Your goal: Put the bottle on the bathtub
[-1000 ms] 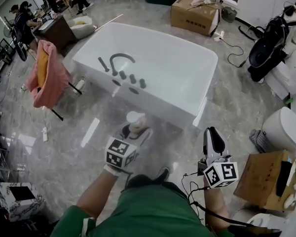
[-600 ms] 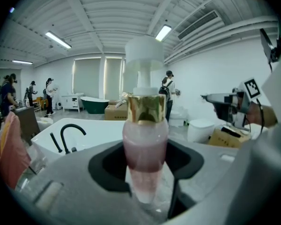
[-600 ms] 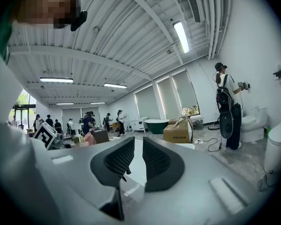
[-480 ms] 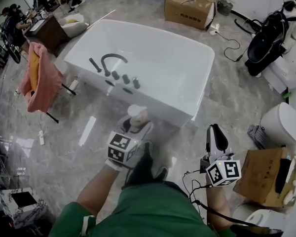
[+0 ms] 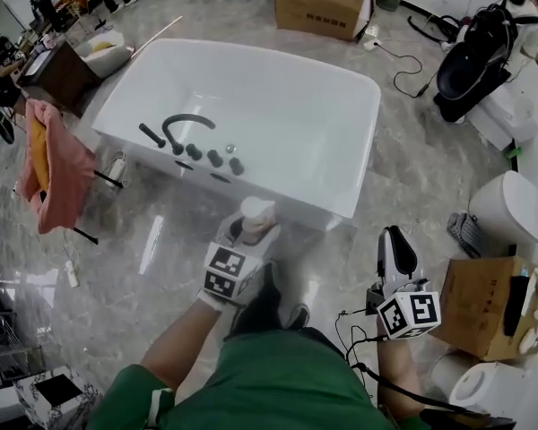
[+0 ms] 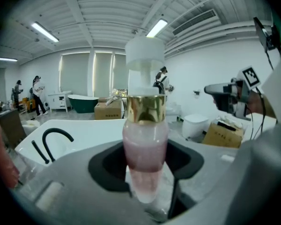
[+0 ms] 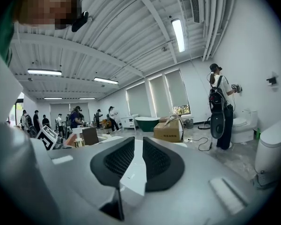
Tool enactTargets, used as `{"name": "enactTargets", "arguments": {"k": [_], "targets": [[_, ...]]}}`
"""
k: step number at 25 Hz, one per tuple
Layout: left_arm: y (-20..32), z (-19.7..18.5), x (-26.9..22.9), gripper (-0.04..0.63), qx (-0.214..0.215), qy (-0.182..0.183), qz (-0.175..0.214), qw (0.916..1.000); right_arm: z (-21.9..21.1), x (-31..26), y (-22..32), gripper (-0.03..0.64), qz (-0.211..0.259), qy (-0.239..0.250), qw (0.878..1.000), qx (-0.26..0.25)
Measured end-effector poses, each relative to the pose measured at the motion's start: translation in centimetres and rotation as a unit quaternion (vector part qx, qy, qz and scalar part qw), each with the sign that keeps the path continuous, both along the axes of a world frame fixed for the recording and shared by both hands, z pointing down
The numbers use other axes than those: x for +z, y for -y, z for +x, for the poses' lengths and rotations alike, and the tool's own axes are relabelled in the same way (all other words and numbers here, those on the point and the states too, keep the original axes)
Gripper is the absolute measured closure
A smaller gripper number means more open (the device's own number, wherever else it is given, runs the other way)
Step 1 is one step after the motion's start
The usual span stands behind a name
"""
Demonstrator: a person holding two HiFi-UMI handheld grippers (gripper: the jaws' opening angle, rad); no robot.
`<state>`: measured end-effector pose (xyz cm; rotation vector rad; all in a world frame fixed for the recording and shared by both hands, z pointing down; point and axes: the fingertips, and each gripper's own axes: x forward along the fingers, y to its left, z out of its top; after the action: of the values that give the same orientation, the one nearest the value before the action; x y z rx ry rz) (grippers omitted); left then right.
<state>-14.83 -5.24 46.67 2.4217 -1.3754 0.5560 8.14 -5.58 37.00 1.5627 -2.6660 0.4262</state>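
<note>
A bottle [image 5: 255,213] with a white cap, gold collar and pinkish frosted body [image 6: 145,144] stands upright in my left gripper [image 5: 244,237], which is shut on its lower body [image 6: 146,167]. It hangs over the floor just before the near rim of the white bathtub [image 5: 278,106]. A black faucet [image 5: 186,122] and several black knobs sit on the tub's left ledge; the faucet [image 6: 56,137] also shows in the left gripper view. My right gripper [image 5: 394,256] is held low at the right, its jaws [image 7: 138,156] shut on nothing.
Cardboard boxes stand beyond the tub [image 5: 327,7] and at the right [image 5: 480,307]. A toilet [image 5: 511,209] is right of the tub, with a black bag [image 5: 471,56] behind it. A pink towel on a rack [image 5: 49,168] is at the left. People stand at the far left.
The view has shifted closer to the tub. My left gripper still holds the bottle, now nearer the tub's near rim. The right gripper has hardly moved.
</note>
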Motion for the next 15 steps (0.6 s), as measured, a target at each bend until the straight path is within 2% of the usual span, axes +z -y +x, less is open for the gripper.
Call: {"name": "enactTargets", "arguments": {"k": [8, 15], "targets": [[8.0, -0.7, 4.1, 0.38, 0.044, -0.017, -0.006, 0.9989, -1.9, 1.1, 5.5, 0.563, -0.013, -0.019, 0.999, 0.044], [12.5, 0.1, 8.1, 0.38, 0.066, -0.013, -0.015, 0.9976, -1.6, 2.7, 8.1, 0.563, -0.024, -0.031, 0.997, 0.073]]}}
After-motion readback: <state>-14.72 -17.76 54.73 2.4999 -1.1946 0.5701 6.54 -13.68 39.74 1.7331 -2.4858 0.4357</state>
